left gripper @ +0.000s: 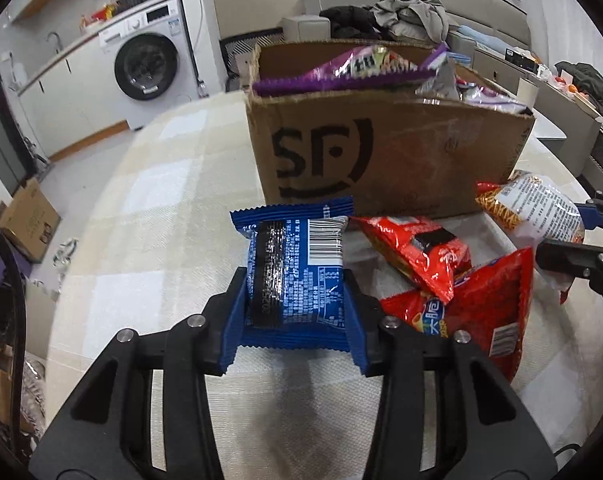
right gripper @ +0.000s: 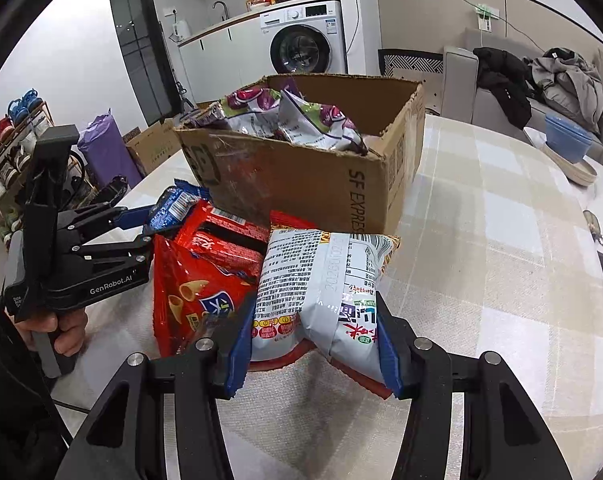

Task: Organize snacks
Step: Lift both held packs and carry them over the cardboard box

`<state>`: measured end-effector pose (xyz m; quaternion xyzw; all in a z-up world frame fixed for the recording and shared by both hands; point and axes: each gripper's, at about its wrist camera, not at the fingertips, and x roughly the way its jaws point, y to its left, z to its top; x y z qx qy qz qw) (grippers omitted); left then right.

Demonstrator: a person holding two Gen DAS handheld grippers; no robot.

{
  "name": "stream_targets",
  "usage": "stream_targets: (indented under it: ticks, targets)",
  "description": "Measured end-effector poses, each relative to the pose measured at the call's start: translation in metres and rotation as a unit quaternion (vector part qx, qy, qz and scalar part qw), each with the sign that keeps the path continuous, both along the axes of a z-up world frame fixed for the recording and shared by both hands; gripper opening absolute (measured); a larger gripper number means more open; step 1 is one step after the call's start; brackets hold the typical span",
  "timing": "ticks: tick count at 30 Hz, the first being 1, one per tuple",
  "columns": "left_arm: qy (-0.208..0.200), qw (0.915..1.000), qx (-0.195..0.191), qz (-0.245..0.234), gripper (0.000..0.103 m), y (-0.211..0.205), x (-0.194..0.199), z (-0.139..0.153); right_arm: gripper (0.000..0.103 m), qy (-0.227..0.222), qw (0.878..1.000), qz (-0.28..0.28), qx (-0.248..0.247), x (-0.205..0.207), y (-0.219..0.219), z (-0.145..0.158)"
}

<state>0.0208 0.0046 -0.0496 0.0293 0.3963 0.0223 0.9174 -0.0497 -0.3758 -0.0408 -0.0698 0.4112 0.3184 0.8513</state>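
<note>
My left gripper [left gripper: 295,280] is shut on a blue snack packet [left gripper: 297,256], held barcode side up just above the checked tablecloth. In the right wrist view that left gripper [right gripper: 149,220] sits at the left with the blue packet [right gripper: 173,204] in it. My right gripper [right gripper: 315,328] is shut on a white printed snack bag [right gripper: 321,276], squeezed at its lower end. Two red snack bags [right gripper: 189,292] [right gripper: 217,240] lie between the grippers. Behind them stands an open cardboard box [left gripper: 389,152] [right gripper: 301,184] holding several purple and silver bags.
The checked tablecloth [right gripper: 481,240] stretches to the right of the box, with a blue container [right gripper: 565,140] on a plate near its far edge. A person's hand [right gripper: 65,332] grips the left tool. A washing machine [right gripper: 305,36], a sofa with clothes [right gripper: 541,80] and a shoe rack [right gripper: 9,148] stand beyond.
</note>
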Motion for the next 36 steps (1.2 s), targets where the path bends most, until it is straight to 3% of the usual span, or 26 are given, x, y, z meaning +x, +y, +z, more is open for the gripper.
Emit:
stream_targets:
  ticks: [10, 36]
  targets:
    - [-0.044, 0.9982, 0.041, 0.002, 0.04, -0.015, -0.021, 0.025, 0.053, -0.016, 1.0, 0.006, 0.011, -0.008, -0.001, 0.013]
    - [-0.092, 0.9955, 0.014, -0.014, 0.041, -0.013, -0.1, 0.084, 0.054, -0.066, 0.996, 0.007, 0.052, -0.02, -0.009, 0.047]
